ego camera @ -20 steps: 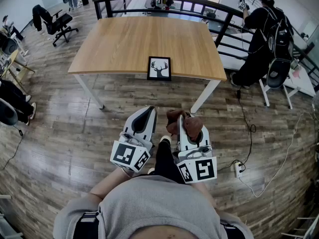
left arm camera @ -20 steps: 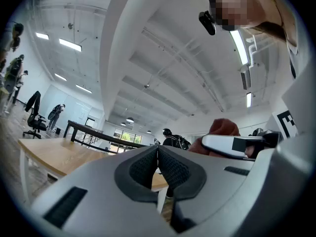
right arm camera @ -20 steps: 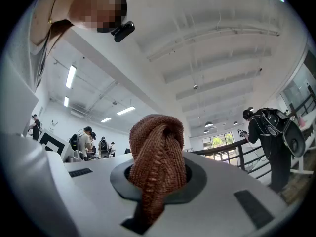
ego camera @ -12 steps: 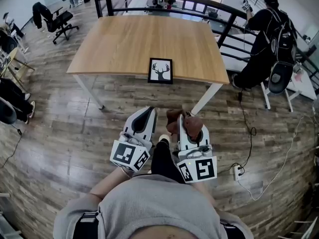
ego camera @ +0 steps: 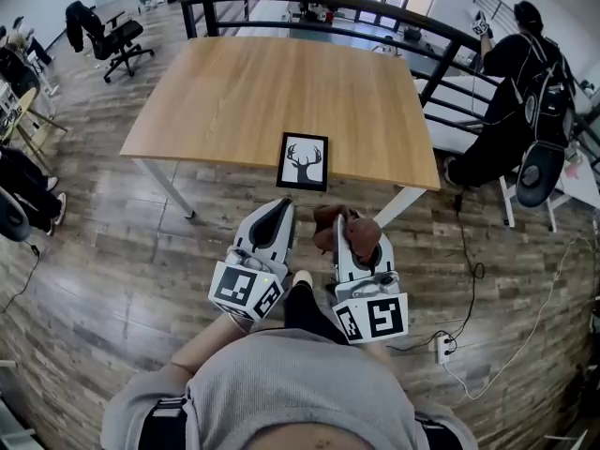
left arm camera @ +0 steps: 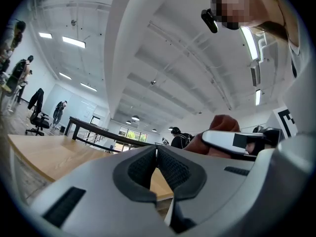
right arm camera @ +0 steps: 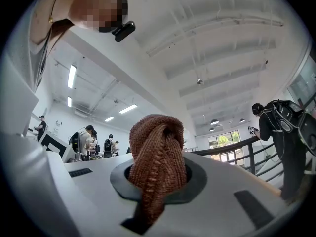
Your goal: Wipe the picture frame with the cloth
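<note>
Cloth (right arm camera: 157,157) bunched in right gripper (right arm camera: 157,179), hiding jaw tips; left gripper (left arm camera: 156,157) closed.

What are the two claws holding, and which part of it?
The right claw pinches the brown cloth at a bunched fold. The left claw is shut, holding nothing.

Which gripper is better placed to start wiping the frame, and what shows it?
Probably the right gripper: its jaws are clamped on the cloth. The left gripper is shut and empty. Both hang short of the frame, which lies at the near edge of the table.
</note>
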`<action>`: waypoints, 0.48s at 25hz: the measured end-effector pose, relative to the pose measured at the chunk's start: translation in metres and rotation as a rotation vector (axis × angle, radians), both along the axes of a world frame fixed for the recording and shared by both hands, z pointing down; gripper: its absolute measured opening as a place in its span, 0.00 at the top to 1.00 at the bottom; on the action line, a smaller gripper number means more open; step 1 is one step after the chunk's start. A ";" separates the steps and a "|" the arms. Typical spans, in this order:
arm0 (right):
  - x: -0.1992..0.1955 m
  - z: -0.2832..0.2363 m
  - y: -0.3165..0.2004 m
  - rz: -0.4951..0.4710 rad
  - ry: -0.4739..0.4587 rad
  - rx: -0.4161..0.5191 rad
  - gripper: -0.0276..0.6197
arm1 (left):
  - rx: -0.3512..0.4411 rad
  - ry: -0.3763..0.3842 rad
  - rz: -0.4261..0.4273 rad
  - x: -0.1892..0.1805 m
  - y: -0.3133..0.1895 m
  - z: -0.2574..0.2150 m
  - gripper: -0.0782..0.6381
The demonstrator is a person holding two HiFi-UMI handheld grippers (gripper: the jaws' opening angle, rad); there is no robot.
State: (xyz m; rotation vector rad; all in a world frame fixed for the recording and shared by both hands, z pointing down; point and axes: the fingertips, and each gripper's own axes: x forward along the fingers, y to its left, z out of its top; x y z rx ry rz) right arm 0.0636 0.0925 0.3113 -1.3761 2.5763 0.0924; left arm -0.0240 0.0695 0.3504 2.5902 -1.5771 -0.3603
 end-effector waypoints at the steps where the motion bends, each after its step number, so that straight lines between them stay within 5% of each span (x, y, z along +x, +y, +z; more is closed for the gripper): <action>1: 0.000 -0.001 -0.013 -0.008 0.003 0.001 0.89 | -0.001 0.001 -0.006 0.000 -0.013 0.000 0.88; 12: 0.002 -0.014 -0.168 -0.083 0.024 0.019 0.89 | 0.009 0.021 -0.058 0.010 -0.164 -0.010 0.88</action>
